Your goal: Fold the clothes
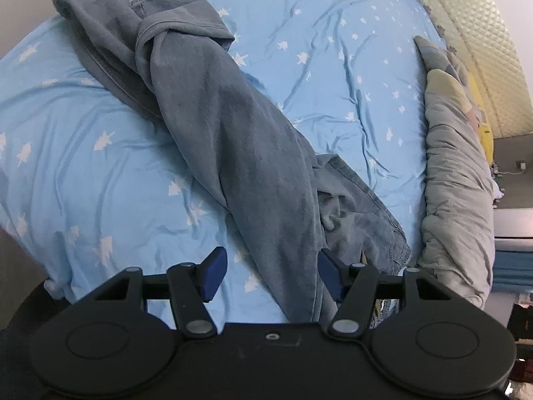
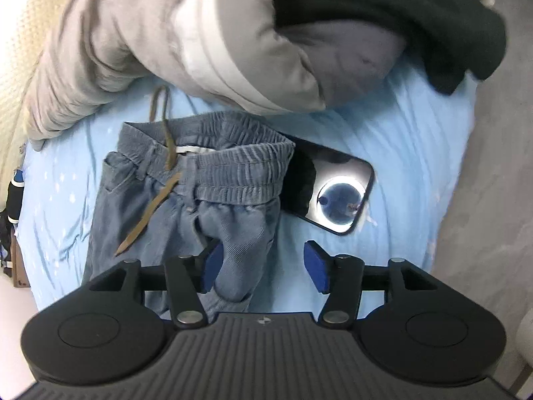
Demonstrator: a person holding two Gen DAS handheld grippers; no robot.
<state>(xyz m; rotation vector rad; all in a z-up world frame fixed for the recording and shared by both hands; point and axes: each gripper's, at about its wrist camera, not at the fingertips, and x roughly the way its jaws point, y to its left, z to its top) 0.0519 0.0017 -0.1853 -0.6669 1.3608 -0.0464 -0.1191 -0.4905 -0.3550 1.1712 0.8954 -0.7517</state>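
Lying twisted on the star-print bed sheet (image 1: 100, 173), gray-blue trousers (image 1: 233, 140) are seen btwn spread jaws of left hand-held gripper (image 1: 271, 275), w/ right hand-held gripper (image 2: 261, 266) likewise spread at waistband (image 2: 233, 166).

One pair of blue-grey trousers (image 1: 233, 140) lies on the bed, seen from both ends: the legs in the left wrist view, the waistband in the right. One brown drawstring (image 2: 156, 200) shows there as two loose strands. One phone (image 2: 336, 193) lies beside the waistband. One light blue sheet (image 1: 83, 153) with white prints covers the bed. One grey quilt (image 1: 456, 180) is bunched along its edge. One black garment (image 2: 383, 10) rests on the quilt. Two grippers show, one per view, each with two blue pads.
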